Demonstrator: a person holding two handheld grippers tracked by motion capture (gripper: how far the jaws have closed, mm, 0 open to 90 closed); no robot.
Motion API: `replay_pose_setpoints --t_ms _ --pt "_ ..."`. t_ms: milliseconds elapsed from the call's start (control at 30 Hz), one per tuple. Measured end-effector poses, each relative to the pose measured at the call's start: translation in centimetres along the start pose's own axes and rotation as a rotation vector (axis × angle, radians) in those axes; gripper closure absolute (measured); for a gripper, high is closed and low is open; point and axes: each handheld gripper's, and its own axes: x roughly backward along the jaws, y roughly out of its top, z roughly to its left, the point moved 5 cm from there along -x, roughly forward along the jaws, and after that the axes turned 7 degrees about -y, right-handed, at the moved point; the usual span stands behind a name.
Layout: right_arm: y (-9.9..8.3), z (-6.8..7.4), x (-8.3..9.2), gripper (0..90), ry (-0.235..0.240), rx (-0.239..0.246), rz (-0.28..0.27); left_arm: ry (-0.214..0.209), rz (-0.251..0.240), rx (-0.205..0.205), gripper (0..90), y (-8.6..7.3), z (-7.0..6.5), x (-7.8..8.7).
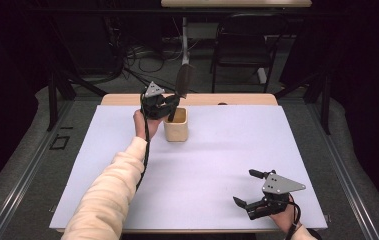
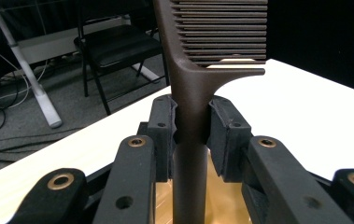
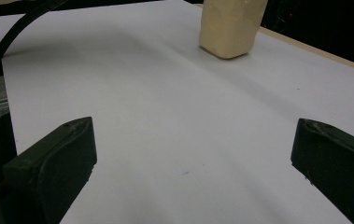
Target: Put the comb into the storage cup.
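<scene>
At the table's (image 1: 217,150) near right corner, the right gripper (image 1: 251,189) sits low over the white top w/ its grey plate up, jaws spread wide apart, nothing between them; in the right gripper view the two black jaws stand at the bottom left & right w/ bare white surface between, and the cup (image 3: 230,25) shows far off near the top. A cream sleeve (image 1: 112,195) runs from the near left edge diagonally toward the far side, cable trailing along it. Toward the far edge, left of centre, the left gripper (image 1: 169,106) is held just beside and partly over the cup (image 1: 176,125), a pale wood-coloured holder standing upright on the white top. Its jaws are clamped on the handle of a dark brown comb (image 1: 183,80); in the left gripper view the pads (image 2: 163,123) press both sides of the comb (image 2: 191,93), teeth end up, handle running down into the cup's opening. Comb stands roughly upright, slightly tilted, toothed head above the far edge. Beyond the table: a chair (image 1: 244,35) & cables on the floor.
</scene>
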Motion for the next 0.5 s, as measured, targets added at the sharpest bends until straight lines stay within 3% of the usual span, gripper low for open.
replay_pose_setpoints --t_ms 500 --pt "0.0 0.02 -0.02 0.0 0.001 0.0 -0.001 -0.006 0.02 -0.01 72.1 -0.59 0.04 -0.25"
